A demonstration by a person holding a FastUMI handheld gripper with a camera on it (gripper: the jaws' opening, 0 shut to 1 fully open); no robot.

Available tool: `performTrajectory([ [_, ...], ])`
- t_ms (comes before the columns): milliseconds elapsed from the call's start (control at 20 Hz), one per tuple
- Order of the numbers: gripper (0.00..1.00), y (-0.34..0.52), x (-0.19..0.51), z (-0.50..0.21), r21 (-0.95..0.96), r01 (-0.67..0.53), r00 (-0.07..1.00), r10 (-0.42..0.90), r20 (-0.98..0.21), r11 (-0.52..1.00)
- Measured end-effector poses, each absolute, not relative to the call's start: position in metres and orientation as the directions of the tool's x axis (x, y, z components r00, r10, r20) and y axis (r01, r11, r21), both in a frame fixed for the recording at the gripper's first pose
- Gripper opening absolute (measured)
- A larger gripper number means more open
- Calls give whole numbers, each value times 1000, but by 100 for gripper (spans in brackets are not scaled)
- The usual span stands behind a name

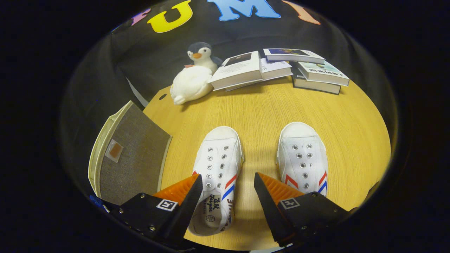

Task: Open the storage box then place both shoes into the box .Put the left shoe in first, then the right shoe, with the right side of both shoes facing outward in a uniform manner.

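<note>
Lighting: you get bright, even overhead light on the worktop (267, 112); short soft shadows beside the penguin toy (193, 79) and books (281, 68). Focus: sharp centrally. Distortion: strong fisheye bending, darkening toward the rim.

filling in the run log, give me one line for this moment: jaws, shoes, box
gripper: jaws open, holding nothing | left shoe: between jaws, on table | right shoe: beside it | storage box: lid shut
</note>
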State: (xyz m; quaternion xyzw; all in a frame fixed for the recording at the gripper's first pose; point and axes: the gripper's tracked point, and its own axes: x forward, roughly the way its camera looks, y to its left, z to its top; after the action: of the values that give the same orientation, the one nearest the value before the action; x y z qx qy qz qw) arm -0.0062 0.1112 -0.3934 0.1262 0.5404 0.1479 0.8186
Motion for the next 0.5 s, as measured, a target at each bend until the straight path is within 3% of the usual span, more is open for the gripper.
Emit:
performTrajectory([
  [150,90,109,-9,-403,341,-109,340,357,-870,934],
  [200,83,113,-9,-413,349,-97,334,361,-871,932],
  [250,70,113,-11,-414,363,-79,323,368,-872,929],
  [450,70,119,-12,-417,453,-29,279,442,-853,891],
  [500,49,121,-17,-417,467,6,289,446,-847,884],
])
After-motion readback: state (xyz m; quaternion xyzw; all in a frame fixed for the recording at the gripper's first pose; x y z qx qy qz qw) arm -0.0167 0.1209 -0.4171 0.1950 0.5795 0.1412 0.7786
